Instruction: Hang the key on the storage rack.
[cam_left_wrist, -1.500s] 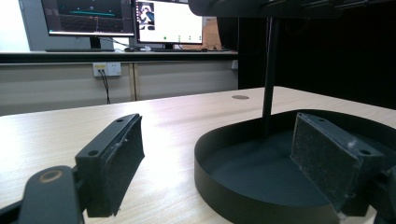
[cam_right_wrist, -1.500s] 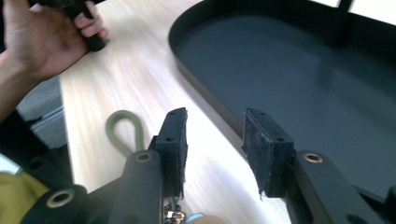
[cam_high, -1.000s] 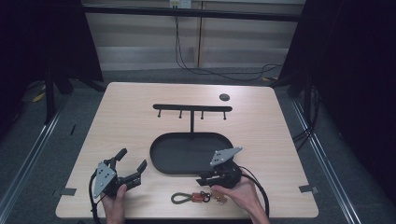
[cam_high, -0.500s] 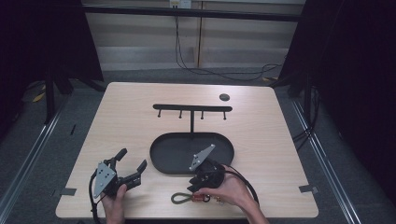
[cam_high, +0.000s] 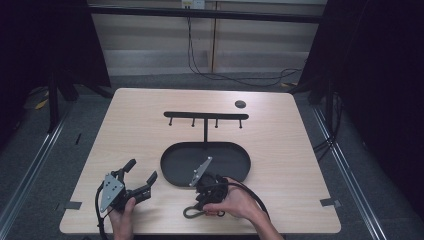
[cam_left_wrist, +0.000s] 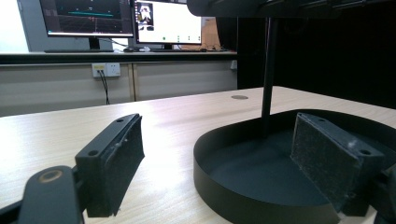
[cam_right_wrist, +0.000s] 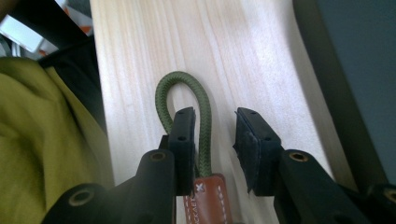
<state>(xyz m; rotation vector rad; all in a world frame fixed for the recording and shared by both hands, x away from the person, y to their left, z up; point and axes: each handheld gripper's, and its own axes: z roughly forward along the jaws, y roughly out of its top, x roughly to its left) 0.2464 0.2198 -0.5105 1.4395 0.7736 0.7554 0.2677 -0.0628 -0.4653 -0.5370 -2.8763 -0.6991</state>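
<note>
Pale wood table (cam_high: 300, 165) lay mostly bare, with open room left and right of the black oval tray (cam_high: 172, 172). Since a second before, the right gripper (cam_right_wrist: 215, 128) had swung down to the near edge, jaws apart around the green cord loop (cam_right_wrist: 180, 91), probably about to clamp. Left gripper (cam_high: 142, 177) idled, jaws apart.

A pale wood-grain table (cam_right_wrist: 261, 60) is seen; the green cord (cam_right_wrist: 204, 126) looks woven, its brown tab (cam_right_wrist: 208, 200) stitched leather, the tray (cam_left_wrist: 261, 172) matt black
</note>
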